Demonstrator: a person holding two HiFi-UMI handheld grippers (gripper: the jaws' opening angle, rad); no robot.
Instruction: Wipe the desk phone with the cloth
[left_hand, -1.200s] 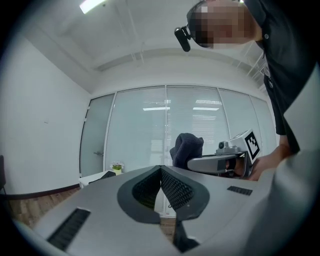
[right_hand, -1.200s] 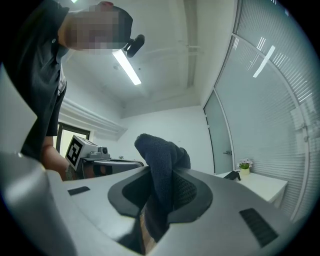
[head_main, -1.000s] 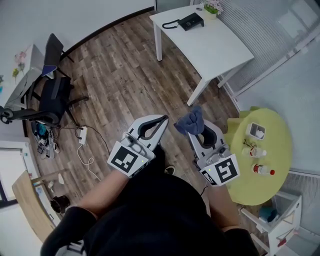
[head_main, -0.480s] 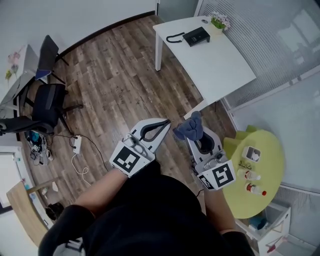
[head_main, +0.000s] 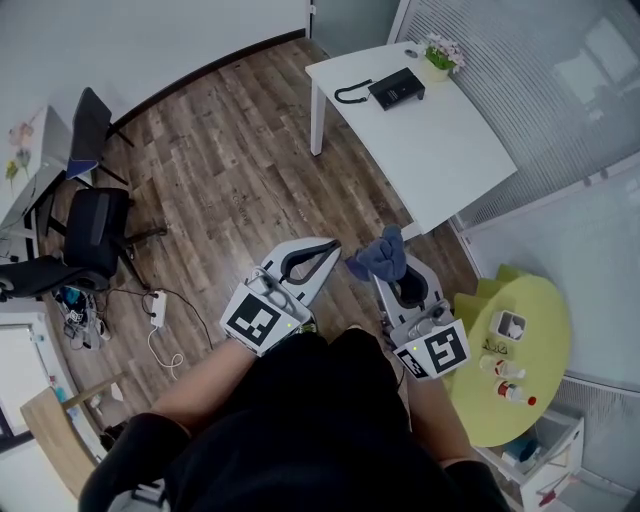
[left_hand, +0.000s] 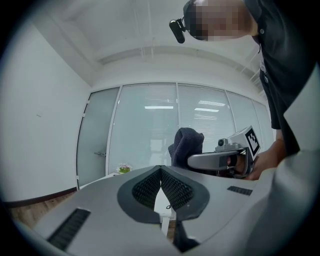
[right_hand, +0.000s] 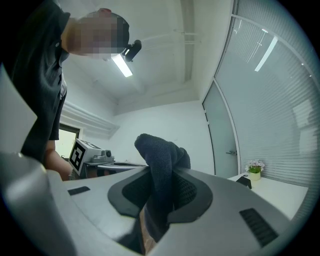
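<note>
The right tool (head_main: 388, 268) clamps the bunched cloth (head_main: 378, 254); the left tool (head_main: 326, 246) is closed on nothing. Carried to the far phone (head_main: 396, 88), the cloth might slip.

desk phone (head_main: 396, 88) keys too small to tell, cloth (right_hand: 161, 150) bottom hidden inside right gripper (right_hand: 161, 174)

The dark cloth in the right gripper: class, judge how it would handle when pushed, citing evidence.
The cloth is probably soft and floppy: it bunches in folds above the shut jaws of the right gripper. Likely light: the bunch stands up unsupported. Its nubbly weave suggests good grip.
</note>
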